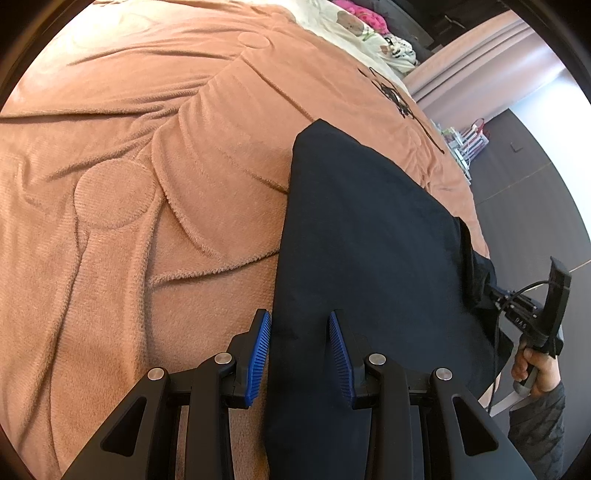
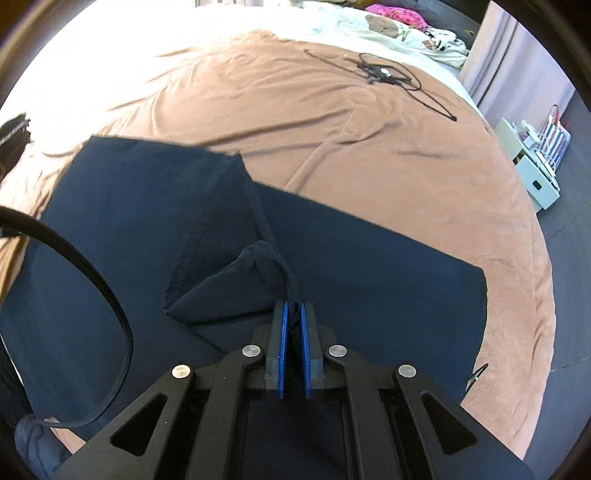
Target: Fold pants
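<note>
Dark navy pants [image 1: 369, 240] lie spread on a tan blanket [image 1: 147, 184] over a bed. My left gripper [image 1: 300, 332] hovers over the pants' left edge. Its blue pads [image 1: 260, 350] stand apart, with cloth beneath the gap and nothing pinched. In the right wrist view the pants [image 2: 388, 288] reach across the blanket [image 2: 369, 147], one piece folded over. My right gripper [image 2: 293, 308] is shut on a raised ridge of the cloth. The left wrist view shows that right gripper [image 1: 493, 293] at the pants' right edge, held by a hand [image 1: 535, 369].
Black cables [image 2: 391, 72] lie on the blanket's far side. A thick black cord [image 2: 99, 280] loops over the pants at left. Beside the bed, on the dark floor, stands a white box [image 2: 535, 181] with a striped bag. Cream bedding [image 2: 406, 29] lies at the head.
</note>
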### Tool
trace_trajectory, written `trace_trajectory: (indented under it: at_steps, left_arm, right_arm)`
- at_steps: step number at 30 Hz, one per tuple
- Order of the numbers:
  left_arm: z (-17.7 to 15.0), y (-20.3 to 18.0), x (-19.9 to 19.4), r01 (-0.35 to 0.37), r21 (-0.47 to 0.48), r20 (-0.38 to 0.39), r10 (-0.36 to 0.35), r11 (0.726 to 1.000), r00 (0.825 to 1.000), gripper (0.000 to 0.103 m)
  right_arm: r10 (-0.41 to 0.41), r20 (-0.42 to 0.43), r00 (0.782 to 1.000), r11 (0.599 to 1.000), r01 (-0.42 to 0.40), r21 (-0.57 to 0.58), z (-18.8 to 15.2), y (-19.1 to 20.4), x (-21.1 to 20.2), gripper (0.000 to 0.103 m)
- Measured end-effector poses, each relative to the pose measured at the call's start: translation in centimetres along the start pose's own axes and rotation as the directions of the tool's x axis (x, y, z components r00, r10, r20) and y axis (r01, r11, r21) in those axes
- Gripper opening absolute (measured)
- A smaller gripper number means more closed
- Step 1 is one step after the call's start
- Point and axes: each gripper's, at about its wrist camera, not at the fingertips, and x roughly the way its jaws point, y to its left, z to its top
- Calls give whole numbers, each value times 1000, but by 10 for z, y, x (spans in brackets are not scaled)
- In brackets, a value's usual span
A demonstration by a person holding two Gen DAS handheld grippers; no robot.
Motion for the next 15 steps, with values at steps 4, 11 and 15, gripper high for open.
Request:
trace_trajectory:
  at_steps: [4,11,15]
  left_arm:
    - [0,-1,3,-10,7,-7,10,1000,1000,36]
    - [1,-3,3,-10,8,-7,10,1000,1000,36]
    - [1,-1,2,-5,4,-5,5,1000,1000,36]
  right_arm:
    - [-2,40,999,999,0,36,-4,-6,-10,4]
    - [-134,79,988,982,122,143,-10,-32,-25,4]
    - [-229,66,971,952,209,224,-12,-50,-29,4]
